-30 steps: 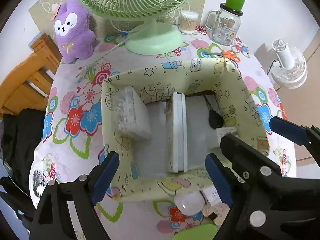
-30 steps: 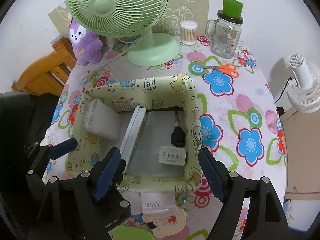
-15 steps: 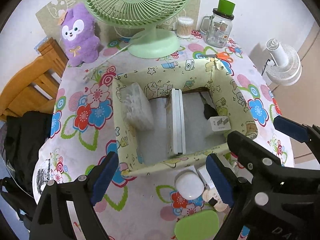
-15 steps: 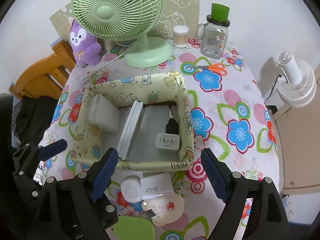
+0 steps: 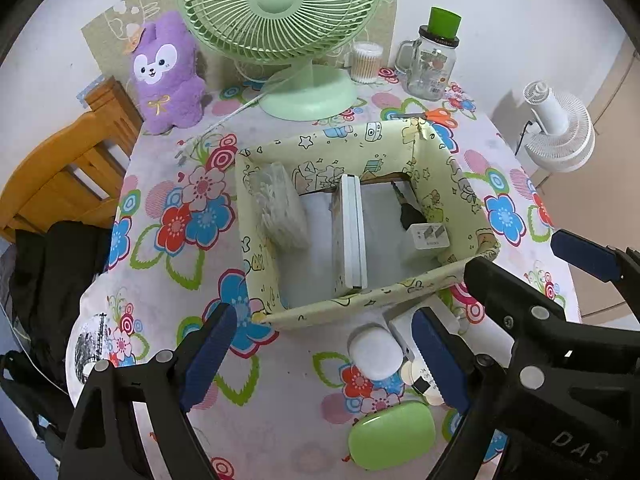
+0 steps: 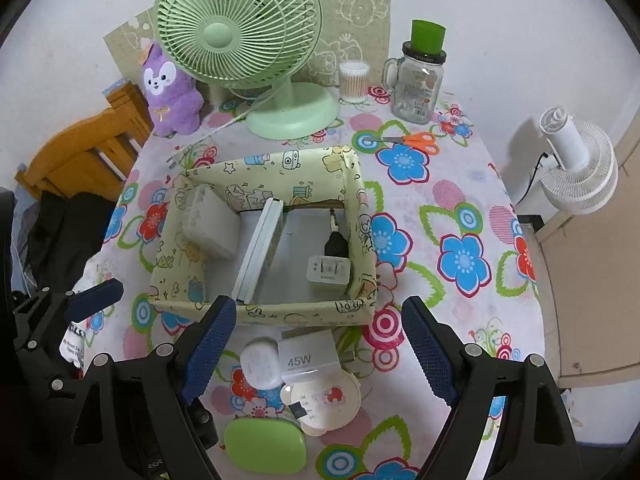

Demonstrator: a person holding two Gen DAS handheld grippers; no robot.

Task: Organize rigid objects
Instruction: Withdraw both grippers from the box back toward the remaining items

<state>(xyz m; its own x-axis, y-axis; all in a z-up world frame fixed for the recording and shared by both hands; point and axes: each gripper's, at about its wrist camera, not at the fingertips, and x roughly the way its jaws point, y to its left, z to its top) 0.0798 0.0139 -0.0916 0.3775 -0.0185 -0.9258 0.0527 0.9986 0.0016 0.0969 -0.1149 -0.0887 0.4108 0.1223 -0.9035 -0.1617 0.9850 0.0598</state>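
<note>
Counter (image 6: pixel 460 200) under a flower-print cloth carries everything, with a wooden chair (image 6: pixel 80 148) at its far left edge and a white standing fan (image 6: pixel 576 168) off its right side. Next in size, a green desk fan (image 6: pixel 240 36) stands at the back beside a purple plush rabbit (image 6: pixel 170 92), a glass mug jar with a green lid (image 6: pixel 418 80) and a tub of cotton swabs (image 6: pixel 353 82); orange-handled scissors (image 6: pixel 416 141) lie flat just in front of the jar. At the middle sits the cartoon-print open box (image 6: pixel 256 312), holding a frosted plastic case (image 6: pixel 210 228) against its left wall, a flat white case (image 6: pixel 260 252) standing on edge across the middle, and a white plug adapter (image 6: pixel 329 274) with a black plug (image 6: pixel 336 244) just behind it by the right wall. Outside the box, near its front wall, rest a white charger marked 45W (image 6: pixel 306 356), a white rounded case (image 6: pixel 260 366) touching its left side, a round cream dish (image 6: pixel 326 402) partly under the charger, and a lime-green oval case (image 6: pixel 266 446) nearest the cameras. Both claws point steeply down above this front group: the left claw (image 5: pixel 322 354) stands wide with nothing between its blue pads, and the right claw (image 6: pixel 318 354) is likewise spread wide and empty, framing the charger and the white case without touching them
</note>
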